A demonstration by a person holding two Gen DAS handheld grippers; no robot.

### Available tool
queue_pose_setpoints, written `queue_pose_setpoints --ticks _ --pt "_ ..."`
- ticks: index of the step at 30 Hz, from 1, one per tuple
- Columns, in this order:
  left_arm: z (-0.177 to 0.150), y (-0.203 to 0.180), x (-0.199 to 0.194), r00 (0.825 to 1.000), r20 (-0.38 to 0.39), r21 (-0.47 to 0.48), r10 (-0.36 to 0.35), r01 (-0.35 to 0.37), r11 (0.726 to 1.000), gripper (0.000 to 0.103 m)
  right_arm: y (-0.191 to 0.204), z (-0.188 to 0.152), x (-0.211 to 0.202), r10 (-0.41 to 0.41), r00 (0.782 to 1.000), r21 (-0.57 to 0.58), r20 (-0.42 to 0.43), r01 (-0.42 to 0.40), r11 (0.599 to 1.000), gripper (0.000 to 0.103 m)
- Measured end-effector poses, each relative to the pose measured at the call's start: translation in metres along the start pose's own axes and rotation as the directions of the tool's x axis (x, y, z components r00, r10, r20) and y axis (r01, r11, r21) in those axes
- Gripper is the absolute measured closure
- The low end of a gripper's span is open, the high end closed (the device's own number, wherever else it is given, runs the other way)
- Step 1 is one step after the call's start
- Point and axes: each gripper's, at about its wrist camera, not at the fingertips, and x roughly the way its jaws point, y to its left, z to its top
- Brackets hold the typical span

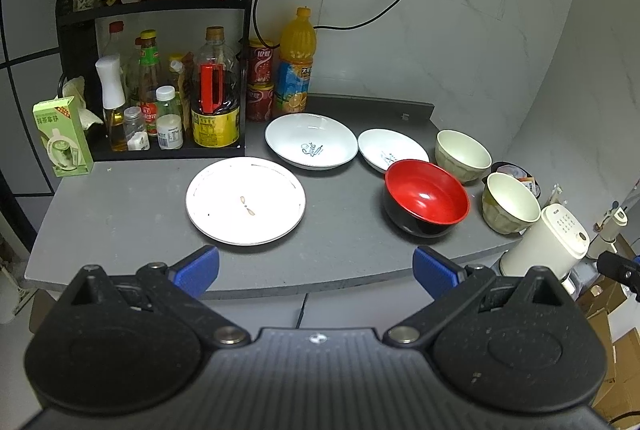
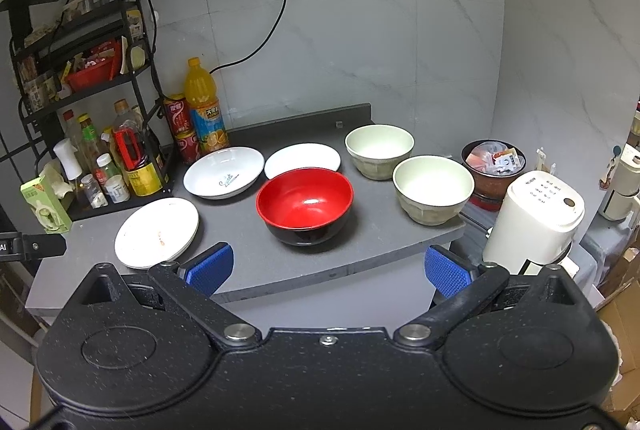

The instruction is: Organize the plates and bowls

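On the grey counter (image 1: 128, 213) lie a flat white plate (image 1: 245, 205) (image 2: 157, 232), a large white deep plate with blue script (image 1: 311, 140) (image 2: 224, 171) and a smaller white plate (image 1: 390, 149) (image 2: 302, 159). A red-and-black bowl (image 1: 426, 201) (image 2: 305, 204) stands near the front. Two cream bowls stand to its right, one farther back (image 1: 463, 154) (image 2: 379, 150) and one nearer (image 1: 510, 202) (image 2: 433, 189). My left gripper (image 1: 316, 270) is open in front of the counter edge, holding nothing. My right gripper (image 2: 328, 270) is likewise open and empty, before the red bowl.
A black rack (image 1: 160, 41) of sauce bottles stands at the left, with an orange juice bottle (image 1: 296, 63) and red cans (image 1: 260, 79) beside it. A green carton (image 1: 62, 135) sits at the left. A white appliance (image 2: 534, 222) and a filled bin (image 2: 493, 165) are off the right edge.
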Motion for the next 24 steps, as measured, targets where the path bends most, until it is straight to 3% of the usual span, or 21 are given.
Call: queue_pose_setpoints --ticks 13,24 --pt "0.007 -0.007 0.006 1.0 -0.008 -0.007 0.011 -0.011 1.0 0.001 -0.009 0.008 0.012 0.005 1.0 -0.012 -0.005 -0.005 1.0 0.0" --pt "0.022 -0.022 0.036 0.999 -0.039 -0.027 0.015 -0.016 1.0 0.001 -0.02 0.022 0.042 -0.007 1.0 -0.015 -0.01 0.007 1.0 0.0"
